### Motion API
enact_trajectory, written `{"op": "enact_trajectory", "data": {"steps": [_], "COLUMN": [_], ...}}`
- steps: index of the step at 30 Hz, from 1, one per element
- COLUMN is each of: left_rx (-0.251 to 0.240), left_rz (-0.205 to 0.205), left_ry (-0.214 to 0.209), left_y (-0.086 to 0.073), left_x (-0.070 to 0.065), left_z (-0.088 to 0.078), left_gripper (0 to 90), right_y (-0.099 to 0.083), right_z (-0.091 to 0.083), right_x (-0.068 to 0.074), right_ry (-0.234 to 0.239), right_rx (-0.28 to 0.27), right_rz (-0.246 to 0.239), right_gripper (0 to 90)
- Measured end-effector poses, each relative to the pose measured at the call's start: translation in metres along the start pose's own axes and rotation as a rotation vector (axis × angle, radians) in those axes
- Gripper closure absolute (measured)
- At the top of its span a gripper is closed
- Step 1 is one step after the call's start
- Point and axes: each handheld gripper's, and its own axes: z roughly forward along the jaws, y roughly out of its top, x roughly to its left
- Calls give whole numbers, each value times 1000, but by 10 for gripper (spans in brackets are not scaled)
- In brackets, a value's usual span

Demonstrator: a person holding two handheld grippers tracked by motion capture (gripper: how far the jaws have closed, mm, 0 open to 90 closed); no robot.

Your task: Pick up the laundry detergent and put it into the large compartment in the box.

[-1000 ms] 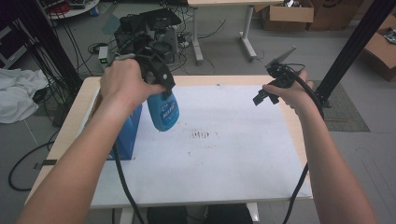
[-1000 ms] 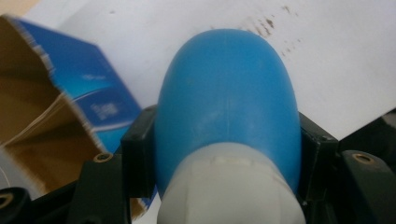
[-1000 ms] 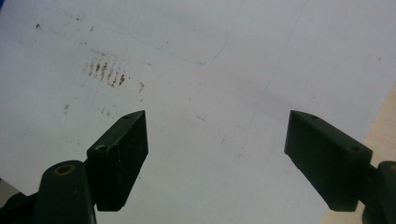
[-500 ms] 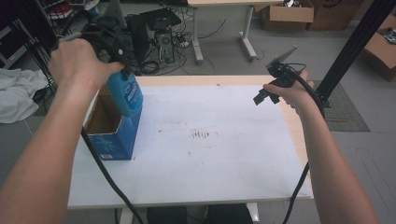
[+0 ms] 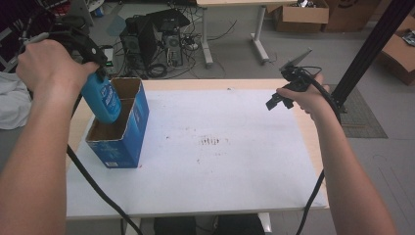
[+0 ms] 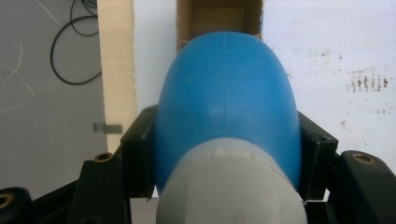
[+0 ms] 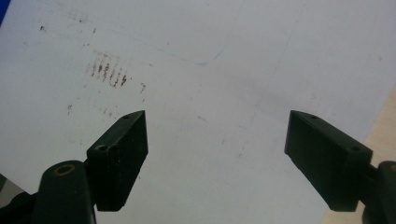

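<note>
My left gripper (image 5: 95, 73) is shut on a blue bottle (image 5: 102, 100) with a grey cap (image 6: 229, 186), held by its neck. The bottle hangs upright with its base over the open top of a blue cardboard box (image 5: 129, 134) at the table's left side. In the left gripper view the bottle (image 6: 226, 102) bulges between the two black jaws, and the box's brown inside (image 6: 219, 18) lies straight beyond it. My right gripper (image 5: 279, 98) floats above the table's right part, open with nothing between its jaws; in the right gripper view it (image 7: 217, 140) looks down on bare white surface.
The white tabletop (image 5: 220, 171) has a wooden rim (image 5: 205, 84) and a patch of dark marks (image 5: 210, 142) near the middle. Cables trail from both grippers toward the front edge. On the floor behind are computer gear (image 5: 156, 34), another desk's legs and cardboard boxes (image 5: 313, 10).
My left gripper has carried the bottle left from beside the box, up and over it, and now lower toward the box's open top. The right gripper has stayed still.
</note>
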Motion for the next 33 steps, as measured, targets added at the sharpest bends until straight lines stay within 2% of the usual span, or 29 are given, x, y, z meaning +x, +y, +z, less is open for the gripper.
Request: {"op": "enact_trajectory", "data": {"steps": [6,13,17,19,22,23,24,28,30,31,33], "left_rx": [-1,14,40,47,65,65,69,81,105,105,114], "left_rz": [-7,-5,3,6,19,19,25,34,40,40,43], "left_ry": [-3,-10,-1,-1,-1,-1,-3,2,-2,-2,-10], "left_y": [-1,0,-1,-1,-2,-2,-3,-3,-4,-4,-5], "left_x": [5,3,1,1,-2,-2,-3,-5,-6,-6,-7], "left_z": [6,20,39,42,59,59,68,79,92,92,104], "left_gripper": [385,386,386,386,386,386,386,386,385,386,386], "right_y": [-1,-1,-1,-2,-2,-2,-2,-2,-2,-2,-2], "right_z": [-1,0,-1,-1,1,1,2,2,2,2,2], "right_x": [-1,-1,-1,-2,-2,-2,-1,0,1,1,1], "right_ry": [-3,-5,-8,-8,-14,-14,-19,-16,-17,-17,-17], "right_rx": [-1,3,2,2,5,5,12,12,12,12,11], "right_rz": [8,3,4,5,4,4,2,0,-4,-4,0], "right_gripper": [215,216,216,216,216,216,216,216,217,217,217]}}
